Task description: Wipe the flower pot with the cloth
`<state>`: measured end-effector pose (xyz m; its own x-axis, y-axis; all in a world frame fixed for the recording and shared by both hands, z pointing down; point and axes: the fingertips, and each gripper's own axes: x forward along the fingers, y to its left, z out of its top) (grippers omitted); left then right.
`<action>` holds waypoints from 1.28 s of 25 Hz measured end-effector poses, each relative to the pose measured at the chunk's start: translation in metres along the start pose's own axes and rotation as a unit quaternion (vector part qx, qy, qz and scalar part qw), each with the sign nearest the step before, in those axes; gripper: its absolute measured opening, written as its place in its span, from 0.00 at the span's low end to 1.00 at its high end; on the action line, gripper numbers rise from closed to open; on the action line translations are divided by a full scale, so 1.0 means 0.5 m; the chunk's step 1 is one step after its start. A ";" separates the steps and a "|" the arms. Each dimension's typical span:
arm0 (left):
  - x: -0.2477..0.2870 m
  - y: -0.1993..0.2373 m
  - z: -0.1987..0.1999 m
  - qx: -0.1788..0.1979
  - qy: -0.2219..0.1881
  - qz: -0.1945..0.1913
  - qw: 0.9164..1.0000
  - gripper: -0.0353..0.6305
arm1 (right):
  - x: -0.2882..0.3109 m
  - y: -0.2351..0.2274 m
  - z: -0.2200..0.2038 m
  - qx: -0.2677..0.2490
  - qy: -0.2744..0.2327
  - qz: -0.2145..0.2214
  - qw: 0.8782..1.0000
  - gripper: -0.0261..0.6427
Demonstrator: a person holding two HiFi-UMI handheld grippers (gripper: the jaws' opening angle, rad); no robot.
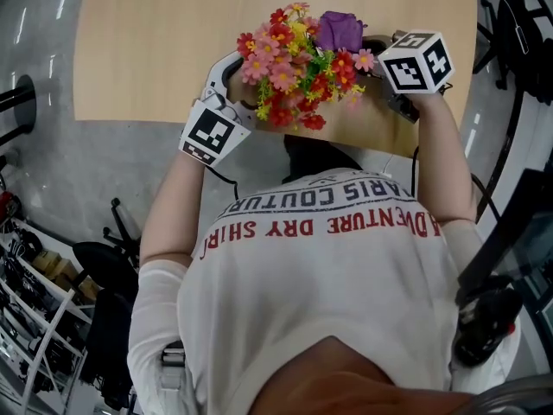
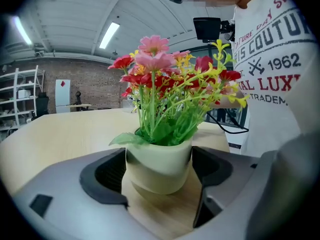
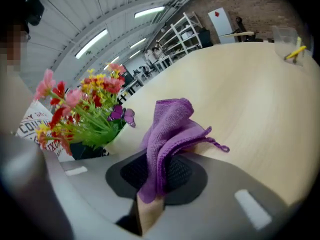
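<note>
A pale green flower pot (image 2: 159,166) with red, pink and yellow artificial flowers (image 1: 289,67) stands near the front edge of the wooden table. My left gripper (image 2: 159,154) has the pot between its jaws, and both dark pads (image 2: 107,176) touch the pot's sides. My right gripper (image 3: 152,184) is shut on a purple cloth (image 3: 170,129), which bunches up above the jaws. In the head view the cloth (image 1: 340,31) sits just right of the flowers, up against them. The flowers hide the pot in the head view.
The light wooden table (image 1: 147,50) stretches away to the left and far side. A clear cup (image 3: 287,44) with something yellow in it stands at the table's far end. Shelves (image 1: 34,318) and chair bases stand on the grey floor around the table.
</note>
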<state>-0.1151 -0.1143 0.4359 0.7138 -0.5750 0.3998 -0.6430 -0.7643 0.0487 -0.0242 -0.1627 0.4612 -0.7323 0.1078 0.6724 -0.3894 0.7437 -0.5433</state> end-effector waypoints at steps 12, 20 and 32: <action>-0.159 -0.074 0.018 -0.152 -0.046 0.080 0.984 0.52 | -0.174 0.108 -0.072 -0.026 -0.159 -0.085 0.983 0.11; -0.306 -0.370 0.180 -0.177 -0.100 0.057 0.978 0.06 | -0.300 0.490 -0.210 -0.138 -0.215 -0.040 0.966 0.11; -0.366 -0.707 0.202 -0.128 -0.082 0.081 0.985 0.06 | -0.328 0.733 -0.470 -0.168 -0.178 0.021 0.969 0.11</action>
<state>0.0094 0.2315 0.2530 0.6173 -0.7394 0.2687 -0.7865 -0.5719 0.2332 0.0844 0.2472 0.2700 -0.9135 -0.0474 0.4041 -0.1949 0.9228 -0.3324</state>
